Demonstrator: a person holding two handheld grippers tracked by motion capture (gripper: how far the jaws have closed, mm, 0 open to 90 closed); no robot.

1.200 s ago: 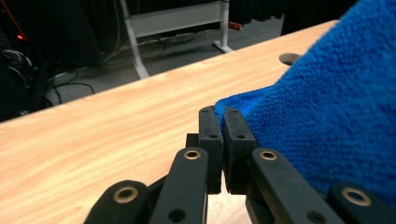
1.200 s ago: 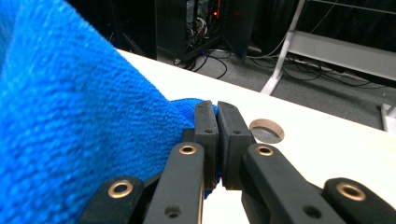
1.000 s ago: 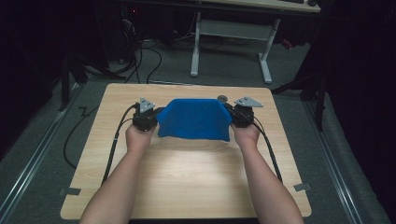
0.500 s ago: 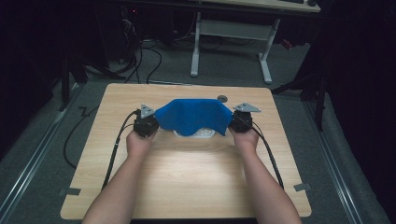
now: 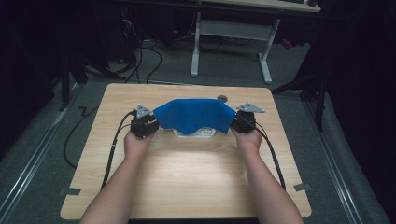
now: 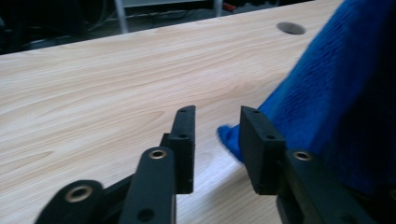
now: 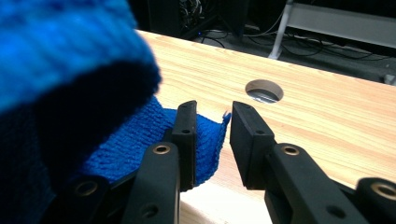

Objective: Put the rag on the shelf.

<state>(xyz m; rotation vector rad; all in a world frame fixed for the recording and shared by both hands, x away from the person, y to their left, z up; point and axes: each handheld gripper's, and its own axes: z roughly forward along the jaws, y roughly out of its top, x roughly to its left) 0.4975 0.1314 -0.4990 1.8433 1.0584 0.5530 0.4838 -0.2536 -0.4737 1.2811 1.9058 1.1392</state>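
Blue knitted cloth point(image 5: 195, 114) is seen draped over a white object point(image 5: 194, 134) mid-table, so the covering is judged nearly done. Left gripper point(image 5: 144, 125) and right gripper point(image 5: 243, 121) flank it, jaws parted, cloth corners lying loose between or beside them. Beyond the pale wood table point(image 5: 187, 177), a cable hole point(image 5: 222, 98), grey floor and a desk frame point(image 5: 233, 32) are seen in darkness.

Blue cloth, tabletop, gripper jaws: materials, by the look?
Blue cloth: soft knit or terry-like fabric, looped fuzzy texture, matte. Tabletop: pale wood or wood-look laminate, visible grain, slight sheen. Left gripper jaws: black, matte, bolted plates, probably plastic; cannot tell for sure.
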